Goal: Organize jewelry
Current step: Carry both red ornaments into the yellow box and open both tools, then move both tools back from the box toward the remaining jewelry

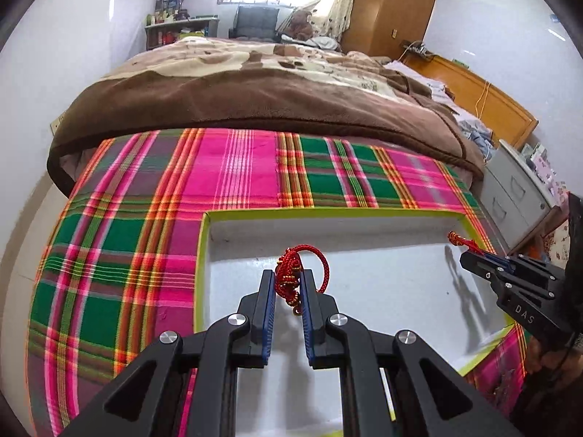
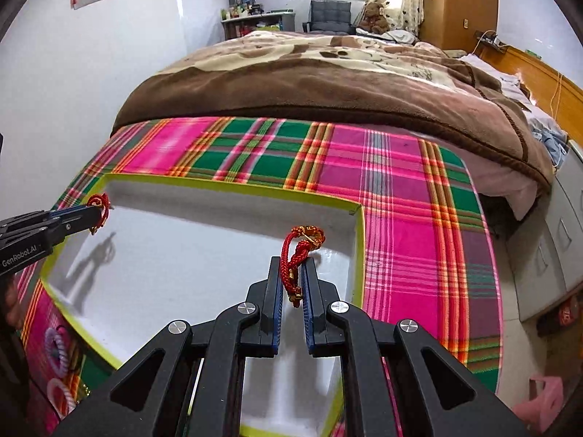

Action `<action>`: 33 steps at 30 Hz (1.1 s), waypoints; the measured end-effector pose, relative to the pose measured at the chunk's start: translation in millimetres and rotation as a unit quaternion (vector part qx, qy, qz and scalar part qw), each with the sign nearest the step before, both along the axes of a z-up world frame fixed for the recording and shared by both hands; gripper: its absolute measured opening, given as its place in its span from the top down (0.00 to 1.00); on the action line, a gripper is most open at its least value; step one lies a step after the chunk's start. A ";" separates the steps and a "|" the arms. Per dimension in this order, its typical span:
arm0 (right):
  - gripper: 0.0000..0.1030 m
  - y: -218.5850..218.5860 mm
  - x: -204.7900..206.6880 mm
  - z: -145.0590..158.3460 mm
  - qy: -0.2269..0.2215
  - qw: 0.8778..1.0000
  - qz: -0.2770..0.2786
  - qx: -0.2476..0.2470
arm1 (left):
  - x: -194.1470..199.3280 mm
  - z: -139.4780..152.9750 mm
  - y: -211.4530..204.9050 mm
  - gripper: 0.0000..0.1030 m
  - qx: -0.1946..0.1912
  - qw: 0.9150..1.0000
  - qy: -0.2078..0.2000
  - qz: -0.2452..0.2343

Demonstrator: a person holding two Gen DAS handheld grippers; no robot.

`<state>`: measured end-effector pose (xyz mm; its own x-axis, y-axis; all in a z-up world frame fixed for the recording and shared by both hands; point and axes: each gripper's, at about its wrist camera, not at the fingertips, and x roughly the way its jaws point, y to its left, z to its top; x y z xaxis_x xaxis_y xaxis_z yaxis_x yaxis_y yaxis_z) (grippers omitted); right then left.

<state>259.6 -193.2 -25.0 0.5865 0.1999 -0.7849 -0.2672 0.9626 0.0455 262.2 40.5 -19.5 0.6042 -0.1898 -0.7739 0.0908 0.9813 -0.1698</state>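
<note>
Red cord bracelet (image 1: 291, 280) pinched in the left tool (image 1: 287, 293) — a second red cord bracelet (image 2: 297, 255) pinched in the right tool (image 2: 293, 287). Both hang above the white tray (image 1: 364, 273), which rests on a plaid cloth (image 1: 145, 218).

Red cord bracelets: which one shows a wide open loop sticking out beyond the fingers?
The left gripper's bracelet: its loop arcs out rightward. The right gripper's bracelet stays bunched.

We see each hand-held gripper (image 1: 288, 284) (image 2: 293, 276) as black, with blue ribbed pads, silver round screws and white lettering.
</note>
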 end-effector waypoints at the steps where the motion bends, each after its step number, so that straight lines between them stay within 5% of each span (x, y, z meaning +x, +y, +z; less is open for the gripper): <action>1: 0.90 0.1 0.9 -2.0 0.003 1.000 0.000 -0.001 | 0.9 -1.5 0.0 0.87 0.000 1.000 0.002 0.001; 14: 0.88 -0.5 2.5 -10.7 0.019 1.000 -0.004 -0.005 | 6.4 -12.0 1.0 0.86 0.005 1.000 0.019 0.008; 19: 0.81 -1.2 0.4 -8.1 0.014 1.000 -0.009 0.000 | 1.7 -9.3 0.8 0.72 0.004 1.000 0.014 0.006; 25: 0.79 -1.6 -7.5 -2.1 0.006 1.000 -0.016 0.011 | -10.7 0.8 -0.3 0.71 0.005 1.000 0.001 0.007; 28: 0.57 -1.9 -14.4 3.7 0.001 1.000 -0.015 0.020 | -19.2 7.0 0.1 0.66 -0.005 1.000 -0.003 0.008; 33: 0.56 -0.2 -32.5 14.1 -0.012 0.999 -0.013 0.036 | -40.7 20.0 -0.5 0.63 -0.005 1.000 -0.017 0.004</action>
